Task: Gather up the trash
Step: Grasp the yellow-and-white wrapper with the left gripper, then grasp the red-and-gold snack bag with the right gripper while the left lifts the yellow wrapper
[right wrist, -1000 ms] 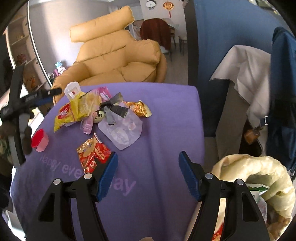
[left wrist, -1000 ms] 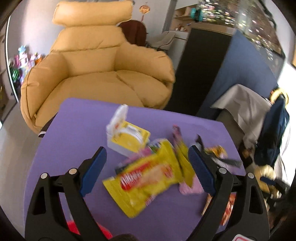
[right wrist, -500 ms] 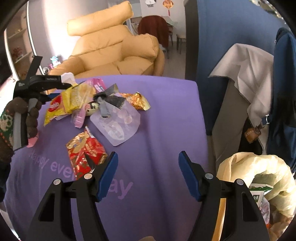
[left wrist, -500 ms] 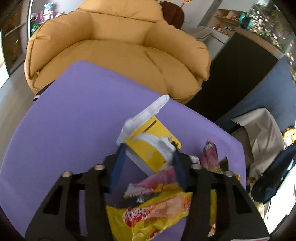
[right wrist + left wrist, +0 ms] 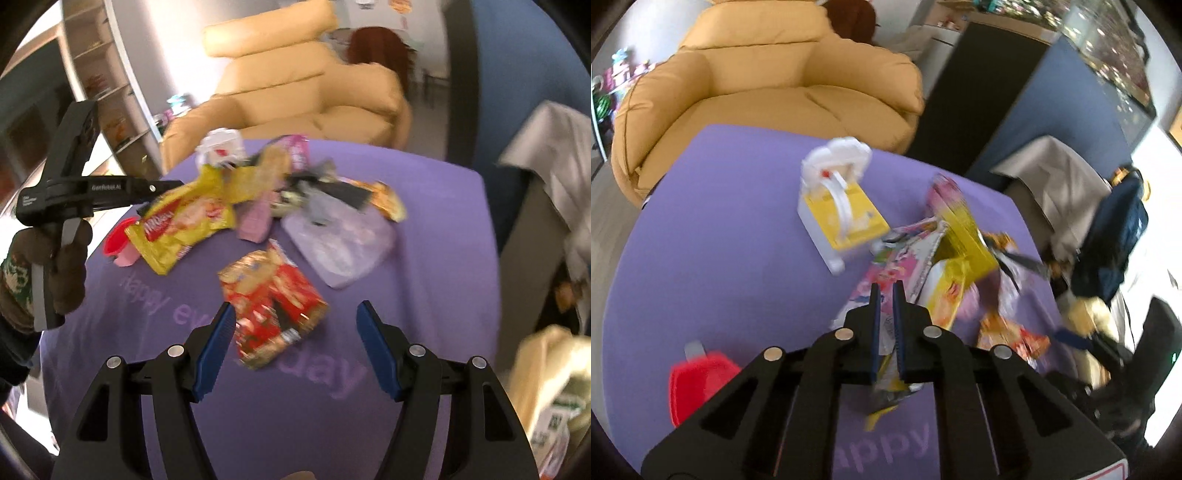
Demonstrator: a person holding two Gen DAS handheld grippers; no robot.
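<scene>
My left gripper (image 5: 885, 291) is shut on the yellow snack bag (image 5: 955, 284), which hangs lifted off the purple table; in the right wrist view the same gripper (image 5: 173, 183) pinches the bag (image 5: 184, 225) by its top edge. My right gripper (image 5: 295, 328) is open and empty, just above a red snack wrapper (image 5: 273, 299). More trash lies in a heap: a pink wrapper (image 5: 255, 221), a clear plastic bag (image 5: 340, 243), an orange wrapper (image 5: 388, 201) and a white and yellow box (image 5: 838, 218).
A small red cup (image 5: 698, 380) stands at the table's near left. A yellow armchair (image 5: 768, 85) stands behind the purple table (image 5: 701, 258). A cream trash bag (image 5: 550, 391) sits low at the right, off the table edge. A dark blue backpack (image 5: 1115, 236) hangs at right.
My left gripper closed on the yellow snack bag and lifted it off the table. My right gripper moved in over the red wrapper, still open.
</scene>
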